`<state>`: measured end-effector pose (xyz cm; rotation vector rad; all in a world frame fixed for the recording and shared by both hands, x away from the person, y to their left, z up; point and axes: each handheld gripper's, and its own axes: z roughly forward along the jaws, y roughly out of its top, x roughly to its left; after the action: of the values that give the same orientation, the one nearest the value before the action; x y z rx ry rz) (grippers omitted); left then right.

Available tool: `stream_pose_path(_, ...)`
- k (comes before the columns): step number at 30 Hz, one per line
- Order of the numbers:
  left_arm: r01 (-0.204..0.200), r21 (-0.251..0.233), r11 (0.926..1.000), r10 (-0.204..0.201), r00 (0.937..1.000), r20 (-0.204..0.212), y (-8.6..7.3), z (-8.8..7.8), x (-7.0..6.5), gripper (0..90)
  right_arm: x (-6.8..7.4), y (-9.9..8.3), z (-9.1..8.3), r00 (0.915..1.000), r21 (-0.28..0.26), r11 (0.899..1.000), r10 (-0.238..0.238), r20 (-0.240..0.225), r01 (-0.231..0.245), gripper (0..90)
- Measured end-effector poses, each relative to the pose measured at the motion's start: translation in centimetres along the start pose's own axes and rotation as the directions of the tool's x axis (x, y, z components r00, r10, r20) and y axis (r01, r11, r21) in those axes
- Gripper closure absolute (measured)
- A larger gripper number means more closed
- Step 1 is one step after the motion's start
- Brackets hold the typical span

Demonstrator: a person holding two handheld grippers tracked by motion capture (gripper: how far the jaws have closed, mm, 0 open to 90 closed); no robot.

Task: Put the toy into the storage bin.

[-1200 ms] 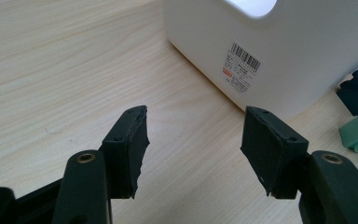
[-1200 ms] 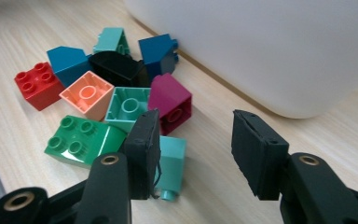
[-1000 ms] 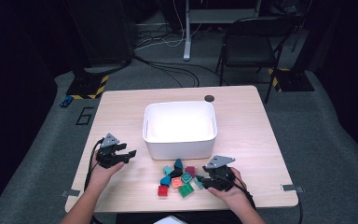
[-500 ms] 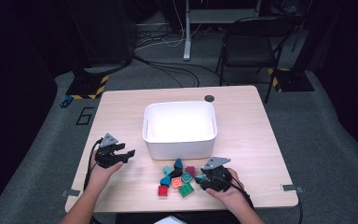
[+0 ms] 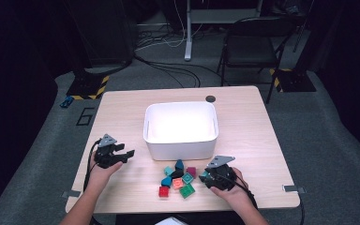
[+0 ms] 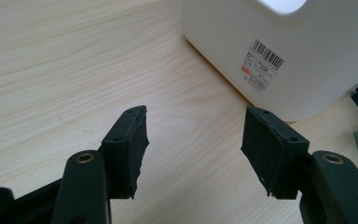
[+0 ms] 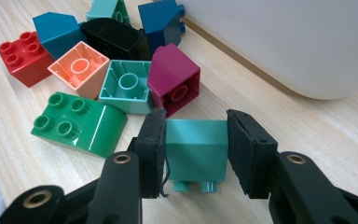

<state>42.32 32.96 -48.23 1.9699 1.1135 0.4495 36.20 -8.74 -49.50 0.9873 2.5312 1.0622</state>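
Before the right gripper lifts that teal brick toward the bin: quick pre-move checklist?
1. Grip: right gripper has just been closing; both pads sit against the teal brick: ok.
2. Brick squareness: held studs-down, level between the pads: ok.
3. Neighbours: magenta brick lies very close behind; contact: cannot tell.
4. White bin: open top, nothing visible inside: ok.
5. Left gripper: jaws apart, nothing between them, beside the bin and off the path: ok.

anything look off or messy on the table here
Nothing is damaged or spilled. The toy bricks lie jumbled, some tipped over or upside down, like the peach brick. The right tool, whose jaws have just been closing, grips a teal brick. The white bin sits upright.
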Motion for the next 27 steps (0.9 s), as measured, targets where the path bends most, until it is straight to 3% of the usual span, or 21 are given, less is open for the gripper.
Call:
stream_pose_path(11,0.01,-0.011,0.9999,-0.01,0.9999,-0.003,0.0,-0.2,0.2,40.0,-0.8,1.0,-1.9,1.0,-0.027,1.0,0.002,-0.003,-0.002,58.4)
stream_pose_path(16,0.011,-0.009,0.9999,-0.011,0.9999,-0.002,-0.1,-0.3,0.3,40.0,-1.1,1.8,-3.1,0.9996,-0.035,0.999,0.027,-0.007,-0.027,58.4)
stream_pose_path(27,0.027,-0.011,0.9996,-0.027,0.9996,0.004,-0.4,-0.3,0.4,40.0,-1.2,4.9,-6.3,0.9999,-0.038,0.999,-0.015,-0.001,0.015,58.4)
